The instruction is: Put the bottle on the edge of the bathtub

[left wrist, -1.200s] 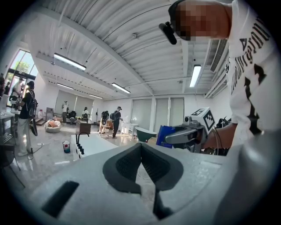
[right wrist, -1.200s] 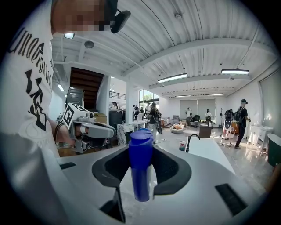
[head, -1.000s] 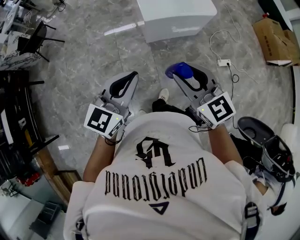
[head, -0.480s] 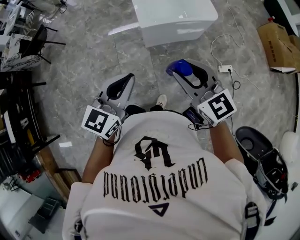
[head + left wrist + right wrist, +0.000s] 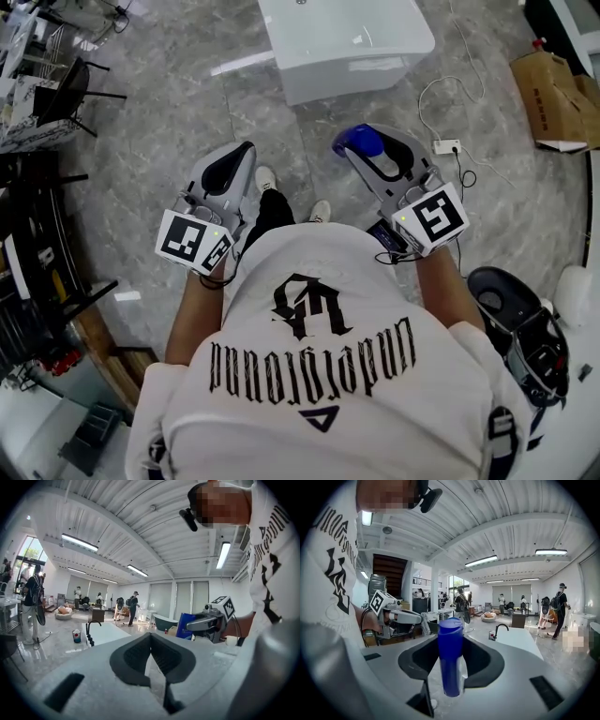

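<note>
Floor [image 5: 159,122]: grey marbled tiles, below both grippers.
Bathtub [image 5: 347,42]: white, standing on the floor ahead of both grippers' tips and well apart from them.
Person [image 5: 319,375]: white printed shirt, behind the grippers, holding one in each hand.
Cardboard box [image 5: 553,89]: on the floor, well off to the right of the right gripper.
Right gripper [image 5: 451,667]: pads clamped on the bottle, pointing toward the bathtub.
Left gripper [image 5: 150,637]: jaws closed tip to tip, nothing between them; to the left of the right gripper, apart from it.
Bottle [image 5: 450,639]: blue, upright between the right gripper's pads, carried above the floor, not yet on the bathtub's edge.
Power strip [image 5: 447,147]: white, on the floor to the right of the right gripper's tips.
</note>
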Motion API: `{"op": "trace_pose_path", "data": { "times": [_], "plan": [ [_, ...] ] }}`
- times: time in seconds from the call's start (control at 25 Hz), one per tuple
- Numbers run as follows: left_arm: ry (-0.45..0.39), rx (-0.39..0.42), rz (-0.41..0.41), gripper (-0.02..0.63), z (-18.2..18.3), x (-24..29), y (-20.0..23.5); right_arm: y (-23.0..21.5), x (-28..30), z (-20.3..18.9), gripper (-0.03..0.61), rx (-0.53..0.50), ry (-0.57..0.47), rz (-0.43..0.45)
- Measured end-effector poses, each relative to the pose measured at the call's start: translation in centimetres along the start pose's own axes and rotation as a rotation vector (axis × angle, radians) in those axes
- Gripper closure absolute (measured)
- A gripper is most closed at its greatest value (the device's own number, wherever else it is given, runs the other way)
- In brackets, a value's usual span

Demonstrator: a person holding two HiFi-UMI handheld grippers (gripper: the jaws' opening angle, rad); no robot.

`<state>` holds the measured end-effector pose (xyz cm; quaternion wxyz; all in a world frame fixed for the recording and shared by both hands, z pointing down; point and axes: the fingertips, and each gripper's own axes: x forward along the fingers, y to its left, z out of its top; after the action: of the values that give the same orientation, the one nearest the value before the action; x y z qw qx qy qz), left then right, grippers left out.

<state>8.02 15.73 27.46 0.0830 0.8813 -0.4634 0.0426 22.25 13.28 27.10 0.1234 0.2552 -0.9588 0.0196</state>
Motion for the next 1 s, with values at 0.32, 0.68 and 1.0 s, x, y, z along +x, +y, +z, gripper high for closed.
{"op": "trace_pose_path", "data": {
  "times": [0.32, 0.68, 1.0],
  "plan": [
    [-0.005, 0.003, -0.055, 0.598, 1.5, 2.5, 5.1, -2.5, 4.7, 1.8, 0.42, 0.011, -0.003, -0.044],
    [-0.025, 0.009, -0.097, 0.598, 3.0, 2.8, 12.2, -3.2, 10.9, 4.2, 0.42, 0.008, 0.003, -0.087],
    [-0.036, 0.039, -0.132, 0.598, 4.1, 1.2, 18.4, -2.0, 17.2, 6.9, 0.42, -0.012, 0.0, -0.129]
  ]
}}
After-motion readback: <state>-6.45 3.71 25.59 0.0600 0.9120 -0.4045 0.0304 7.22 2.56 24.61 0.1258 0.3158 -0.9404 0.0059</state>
